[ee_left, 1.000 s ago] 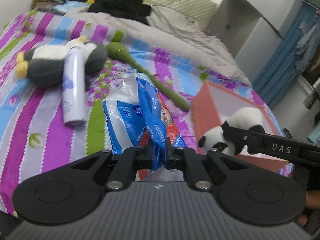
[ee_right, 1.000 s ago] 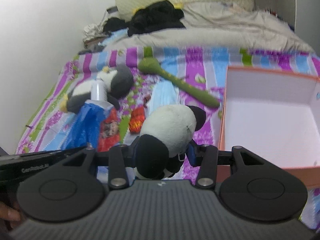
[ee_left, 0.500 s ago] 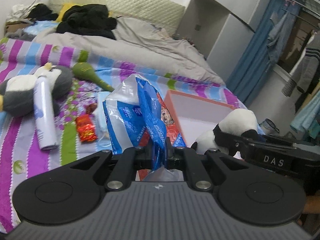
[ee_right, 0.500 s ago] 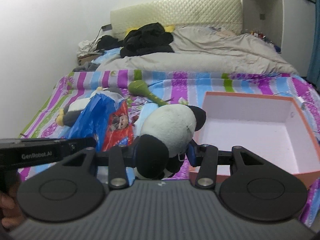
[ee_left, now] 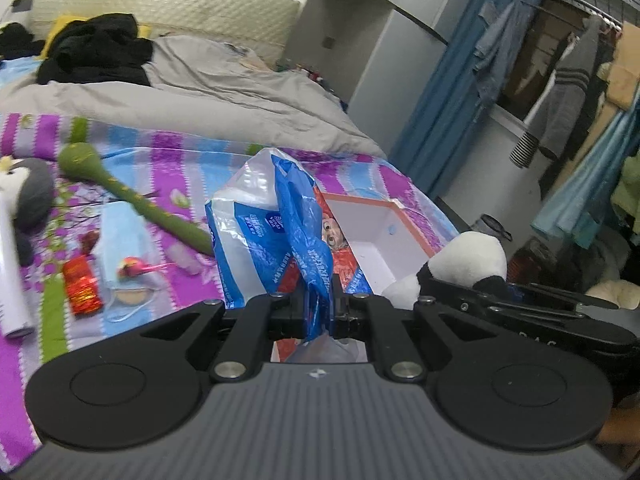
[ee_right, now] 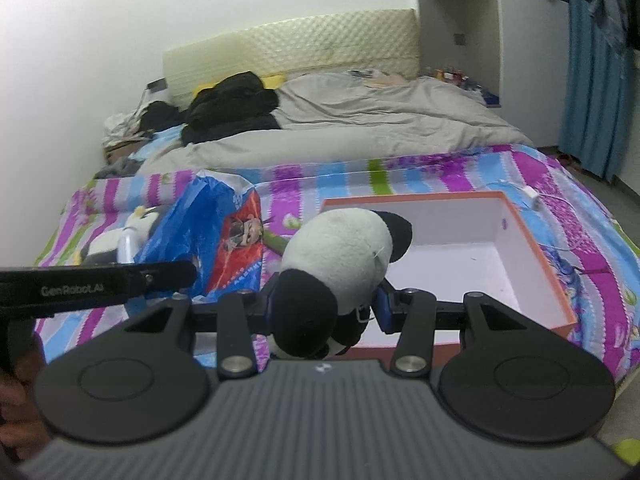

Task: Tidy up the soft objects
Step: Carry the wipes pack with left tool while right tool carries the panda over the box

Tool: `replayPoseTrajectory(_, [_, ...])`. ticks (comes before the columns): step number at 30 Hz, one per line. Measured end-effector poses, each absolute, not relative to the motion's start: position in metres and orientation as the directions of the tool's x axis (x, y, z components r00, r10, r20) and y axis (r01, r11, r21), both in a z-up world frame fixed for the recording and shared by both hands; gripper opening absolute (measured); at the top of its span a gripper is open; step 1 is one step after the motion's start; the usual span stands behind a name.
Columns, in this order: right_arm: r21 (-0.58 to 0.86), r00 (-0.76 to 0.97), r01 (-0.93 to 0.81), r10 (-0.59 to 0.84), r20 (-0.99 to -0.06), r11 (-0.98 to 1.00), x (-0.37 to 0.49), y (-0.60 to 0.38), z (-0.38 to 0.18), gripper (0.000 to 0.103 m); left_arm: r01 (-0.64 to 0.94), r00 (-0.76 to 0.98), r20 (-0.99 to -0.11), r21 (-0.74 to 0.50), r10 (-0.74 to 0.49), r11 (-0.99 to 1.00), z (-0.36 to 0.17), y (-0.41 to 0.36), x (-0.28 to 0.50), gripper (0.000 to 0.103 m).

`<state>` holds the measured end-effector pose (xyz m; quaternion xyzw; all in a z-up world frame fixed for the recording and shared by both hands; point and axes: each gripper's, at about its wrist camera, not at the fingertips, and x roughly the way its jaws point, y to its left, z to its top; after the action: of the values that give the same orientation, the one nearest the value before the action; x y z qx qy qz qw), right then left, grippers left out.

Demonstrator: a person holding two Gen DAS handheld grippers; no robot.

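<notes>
Left gripper [ee_left: 318, 314]: black two-finger tool, its jaws pinching tight on the gathered blue neck of a crinkled blue, white and red plastic snack bag [ee_left: 276, 236], which is hanging clear above the striped purple, blue and green bedspread [ee_left: 180, 160].

Right gripper [ee_right: 326, 306]: black two-finger tool with blue pads, its jaws clamping partway closed around a black-and-white plush panda [ee_right: 340, 264]; the toy is sticking up between the fingers, in front of the near left corner of the box.

Orange-rimmed open cardboard box with white interior [ee_right: 532, 248]: sitting on the bedspread near the bed's foot, nothing showing inside. In the left wrist view it is lying just behind the held bag.

Items lying on the bedspread, left wrist view:
- long green plush stem with round head [ee_left: 132, 196], running diagonally toward the bag;
- light blue face mask [ee_left: 120, 248], beside the stem;
- small red wrapped packet [ee_left: 82, 286], just left of the mask;
- grey-and-white plush penguin [ee_left: 30, 196], at the left edge;
- white spray can [ee_left: 12, 280], touching the penguin.

Background: grey duvet [ee_right: 360, 128] and black clothing pile [ee_right: 232, 108] occupying the head of the bed.
</notes>
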<state>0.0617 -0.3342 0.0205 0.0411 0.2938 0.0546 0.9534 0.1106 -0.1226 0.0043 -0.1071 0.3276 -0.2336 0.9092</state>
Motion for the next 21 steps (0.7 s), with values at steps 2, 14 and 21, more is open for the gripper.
replayPoseTrajectory(2, [0.112,0.820,-0.065,0.117,-0.560,0.992,0.067,-0.343,0.019,0.048,0.367,0.666,-0.552,-0.344,-0.502,0.864,0.004,-0.134,0.119,0.010])
replayPoseTrajectory(14, [0.146,0.764,0.022,0.078,-0.640,0.989,0.126,-0.396,-0.011,0.048,0.414,0.572,-0.629,-0.334,-0.527,0.847,-0.027,-0.202,0.206,0.010])
replayPoseTrajectory(21, [0.152,0.701,0.088,0.047,-0.711,0.984,0.163,-0.427,-0.044,0.048,0.424,0.484,-0.693,-0.348,-0.534,0.836,-0.063,-0.242,0.267,0.010])
